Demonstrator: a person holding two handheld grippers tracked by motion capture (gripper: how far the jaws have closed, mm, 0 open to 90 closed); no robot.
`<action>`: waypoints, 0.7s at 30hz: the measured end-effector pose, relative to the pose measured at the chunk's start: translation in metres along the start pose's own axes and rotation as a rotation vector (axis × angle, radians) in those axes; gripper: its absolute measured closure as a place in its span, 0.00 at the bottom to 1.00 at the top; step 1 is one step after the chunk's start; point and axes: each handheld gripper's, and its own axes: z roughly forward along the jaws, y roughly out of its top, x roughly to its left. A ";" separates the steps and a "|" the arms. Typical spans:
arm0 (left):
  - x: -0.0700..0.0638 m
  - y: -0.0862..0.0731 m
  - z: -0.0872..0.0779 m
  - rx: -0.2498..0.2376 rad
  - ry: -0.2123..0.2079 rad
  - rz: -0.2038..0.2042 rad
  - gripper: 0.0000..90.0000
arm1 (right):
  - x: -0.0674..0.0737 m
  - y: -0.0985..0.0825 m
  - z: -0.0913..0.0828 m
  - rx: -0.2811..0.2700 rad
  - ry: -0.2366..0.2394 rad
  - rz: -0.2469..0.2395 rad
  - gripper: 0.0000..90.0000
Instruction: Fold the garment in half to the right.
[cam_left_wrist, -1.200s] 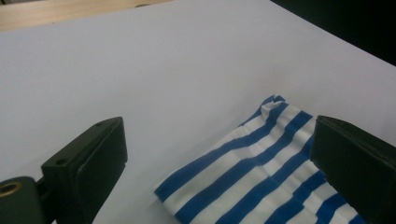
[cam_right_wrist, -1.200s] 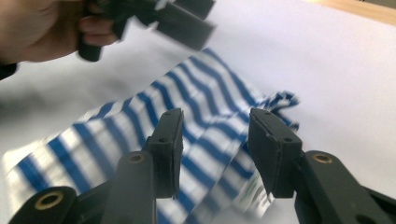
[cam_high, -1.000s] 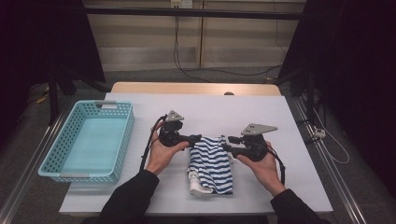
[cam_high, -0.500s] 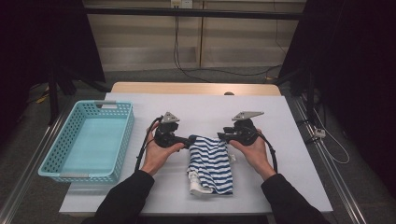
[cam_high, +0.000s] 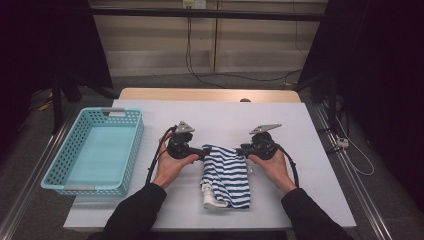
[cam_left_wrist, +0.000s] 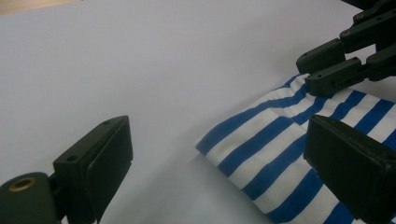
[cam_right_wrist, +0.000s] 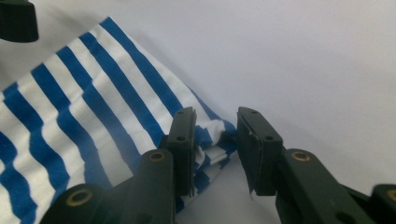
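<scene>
The striped cloth (cam_high: 226, 172) is judged soft, light and limp, best taken at its far corners. The right gripper (cam_right_wrist: 215, 140) has just been closing around one corner, not yet clamped; the left gripper (cam_left_wrist: 219, 163) is spread wide at the other.

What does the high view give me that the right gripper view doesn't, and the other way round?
High view: the turquoise basket left of the work, and both hands at the far corners of the striped cloth.
Right gripper view: the right gripper has just been closing; its jaws straddle a bunched corner, with a gap left at one pad.
Both: the striped cloth on the white table.
</scene>
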 end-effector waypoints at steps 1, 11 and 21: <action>0.000 0.000 0.000 0.002 -0.001 0.003 0.09 | 0.000 -0.001 0.001 0.003 0.002 0.006 0.77; -0.002 -0.001 0.003 0.009 -0.007 0.016 0.27 | -0.003 -0.003 0.005 0.000 0.001 0.005 0.98; -0.004 -0.003 0.008 0.019 -0.002 -0.019 0.45 | -0.011 -0.002 0.003 -0.045 -0.072 0.009 0.99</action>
